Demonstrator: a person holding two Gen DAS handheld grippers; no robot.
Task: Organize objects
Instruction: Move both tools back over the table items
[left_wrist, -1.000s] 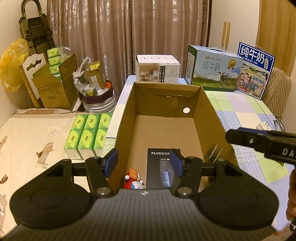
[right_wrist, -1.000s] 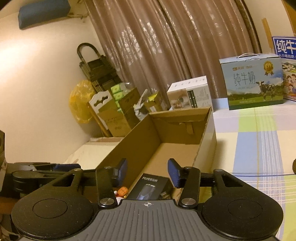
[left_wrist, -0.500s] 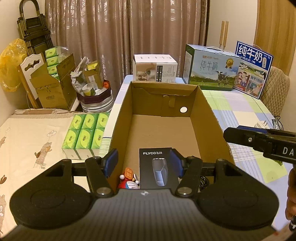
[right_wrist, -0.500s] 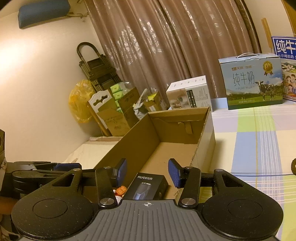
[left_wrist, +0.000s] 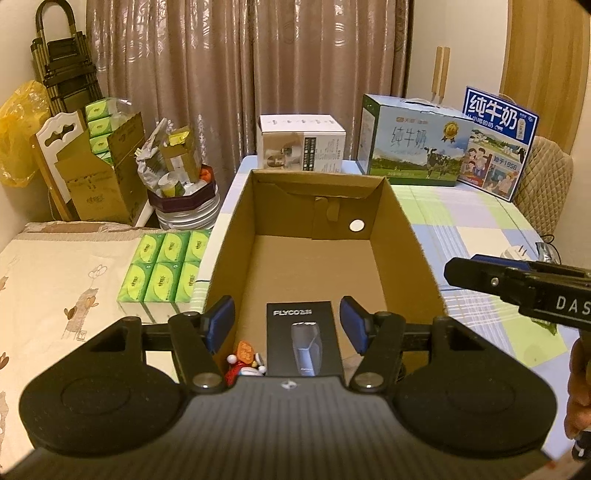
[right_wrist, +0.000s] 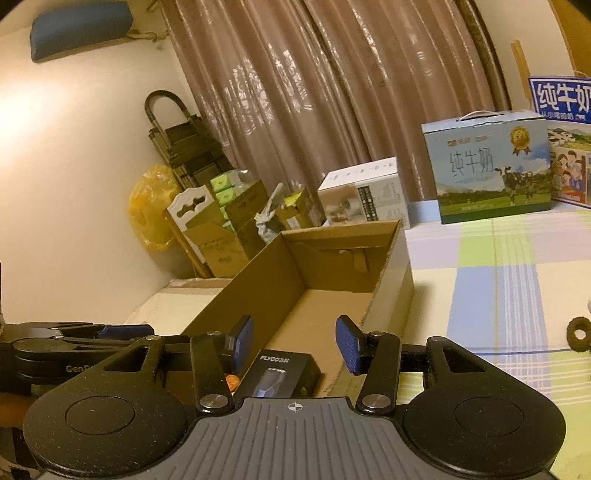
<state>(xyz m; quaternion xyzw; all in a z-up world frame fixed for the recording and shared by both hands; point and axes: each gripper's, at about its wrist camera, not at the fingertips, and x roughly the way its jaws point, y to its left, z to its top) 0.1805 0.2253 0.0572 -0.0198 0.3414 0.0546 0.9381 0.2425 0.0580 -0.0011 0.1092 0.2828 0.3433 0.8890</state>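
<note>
The carton (left_wrist: 402, 236) is the landmark: an open brown box standing on the checked tablecloth (left_wrist: 480, 218), its long axis running away from both cameras.

Inside the carton, at its near end, a black shaver box (left_wrist: 301, 338) lies flat on the floor, its "FLYCO" print toward the far wall. Just left of it, against the carton's left wall, sits a small red and white toy (left_wrist: 245, 360); whether the two touch cannot be told.

The left gripper (left_wrist: 288, 325) hangs above the carton's near end with its blue-padded fingers (left_wrist: 221, 321) spread apart and nothing between the pads. In the left wrist view the shaver box shows below the gap, nearer the right finger, clear of both pads; the toy shows beneath the left finger.

The right gripper (right_wrist: 293, 347) is over the carton's near right corner, angled across toward the left wall. Its fingers (right_wrist: 349, 345) also stand apart, gripping nothing. In the right wrist view the shaver box (right_wrist: 280, 374) shows low in the gap, closer to the left pad and below it, not touching. A spot of orange from the toy (right_wrist: 232, 381) peeks out beside it.

Beyond the carton's far end stand a white box (left_wrist: 301, 142) and a milk case (left_wrist: 413, 147). Left of the carton, off the table, lies a pack of green tissues (left_wrist: 162, 271).
</note>
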